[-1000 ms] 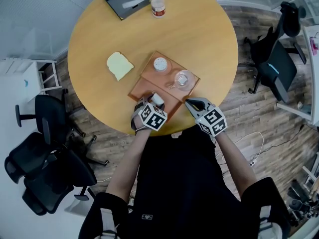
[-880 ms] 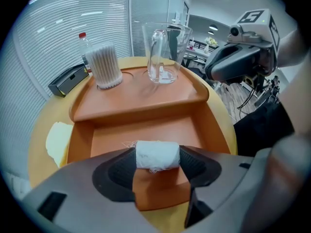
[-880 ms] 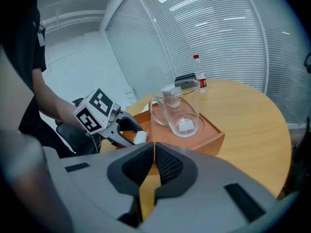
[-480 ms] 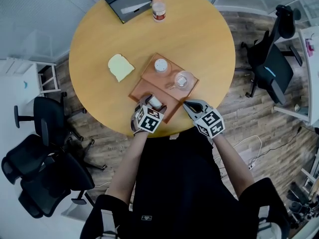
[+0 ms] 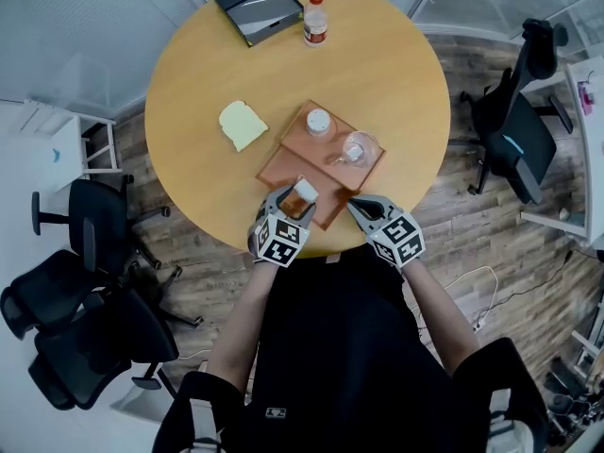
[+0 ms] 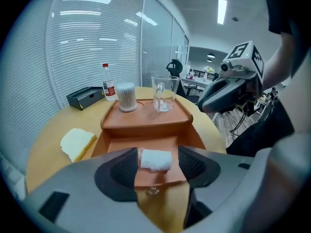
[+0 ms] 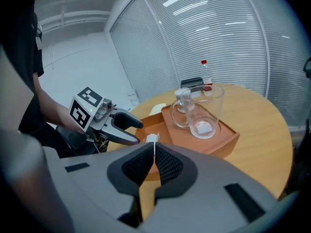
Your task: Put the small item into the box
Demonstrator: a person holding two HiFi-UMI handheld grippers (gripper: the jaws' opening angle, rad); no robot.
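Straddling the roll [image 6: 155, 160], the left gripper [image 5: 295, 200] was held with jaws apart, though these had just been closing; one end of the roll was touched by a jaw, a slim gap being seen at the other. The right gripper [image 7: 154, 148] was held just beside, jaws pressed together on nothing. The roll was seen over the tray's [image 5: 279, 166] near compartment, a cup [image 5: 354, 149] and jar [image 5: 318, 121] behind. The box [image 5: 257, 6] was set well apart at the table's [image 5: 396, 74] far edge.
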